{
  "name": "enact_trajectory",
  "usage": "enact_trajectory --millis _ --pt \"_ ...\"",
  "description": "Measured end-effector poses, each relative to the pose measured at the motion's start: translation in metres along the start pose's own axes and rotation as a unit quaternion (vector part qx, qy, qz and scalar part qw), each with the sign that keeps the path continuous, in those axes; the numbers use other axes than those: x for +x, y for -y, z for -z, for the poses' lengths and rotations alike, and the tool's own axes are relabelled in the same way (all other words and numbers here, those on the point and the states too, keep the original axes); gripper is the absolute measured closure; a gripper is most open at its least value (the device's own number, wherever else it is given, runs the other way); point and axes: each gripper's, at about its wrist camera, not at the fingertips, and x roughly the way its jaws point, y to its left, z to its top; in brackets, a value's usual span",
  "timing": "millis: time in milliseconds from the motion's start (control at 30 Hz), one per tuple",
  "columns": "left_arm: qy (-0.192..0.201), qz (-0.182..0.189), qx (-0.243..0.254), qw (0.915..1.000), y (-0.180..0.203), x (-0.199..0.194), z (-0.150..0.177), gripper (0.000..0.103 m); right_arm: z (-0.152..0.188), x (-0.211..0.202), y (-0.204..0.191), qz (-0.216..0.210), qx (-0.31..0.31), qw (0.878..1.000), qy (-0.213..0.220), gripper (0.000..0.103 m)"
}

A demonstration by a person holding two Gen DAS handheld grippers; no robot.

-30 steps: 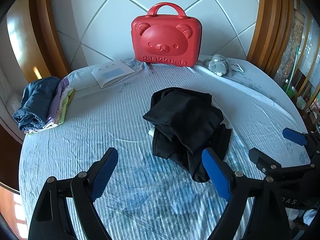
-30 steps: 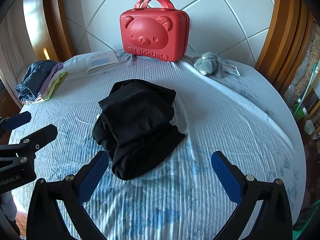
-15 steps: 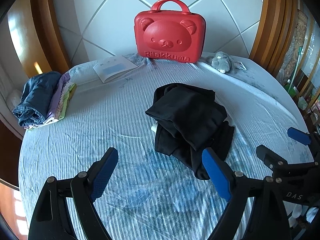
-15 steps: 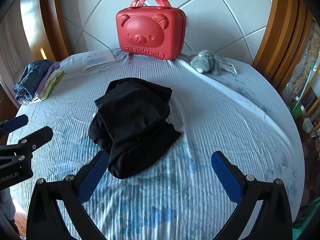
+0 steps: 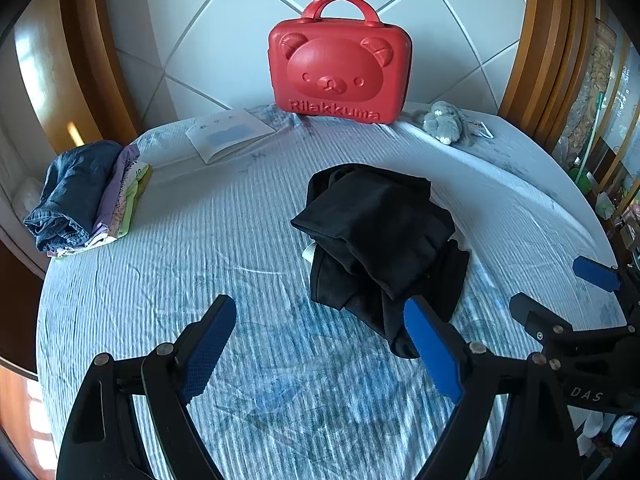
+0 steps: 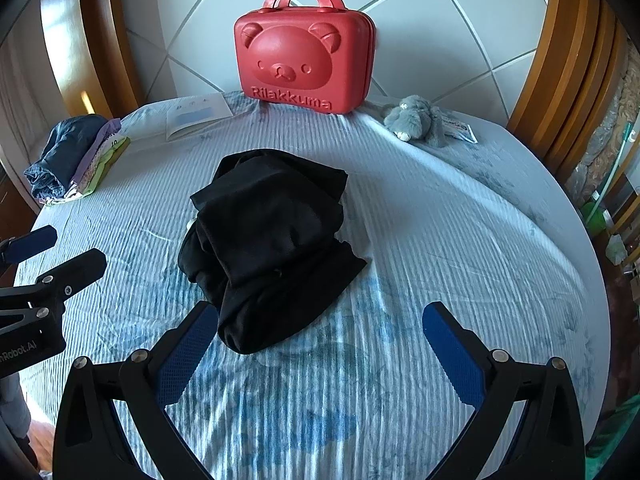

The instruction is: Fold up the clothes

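A crumpled black garment lies in a heap in the middle of the light-blue striped bed sheet. My left gripper hovers open just in front of it, its right blue pad near the garment's near corner. My right gripper is open too, nothing between its fingers, with its left pad beside the garment's near edge. Each gripper shows at the edge of the other's view: the right gripper and the left gripper.
A stack of folded clothes sits at the far left. At the back stand a red bear-faced case, a booklet and a grey plush toy. The bed edge curves away on the right.
Both grippers have moved slightly back and up, so the garment and the red case sit a little lower in the views. Both stay open; the garment has not moved.
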Motion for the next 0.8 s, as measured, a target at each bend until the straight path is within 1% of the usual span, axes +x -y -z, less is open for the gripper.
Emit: enact_trajectory --millis 200,500,800 --pt "-0.002 0.001 0.001 1.0000 0.004 -0.004 0.005 0.015 0.000 0.000 -0.001 0.001 -0.002 1.000 -0.001 0.000" --pt "-0.008 0.003 0.002 1.0000 0.003 0.003 -0.009 0.015 0.000 0.001 -0.003 0.002 -0.004 1.000 -0.002 0.000" --pt "-0.012 0.004 0.001 0.9999 -0.001 0.010 -0.016 0.015 -0.001 0.003 0.002 -0.001 -0.003 1.000 -0.004 0.000"
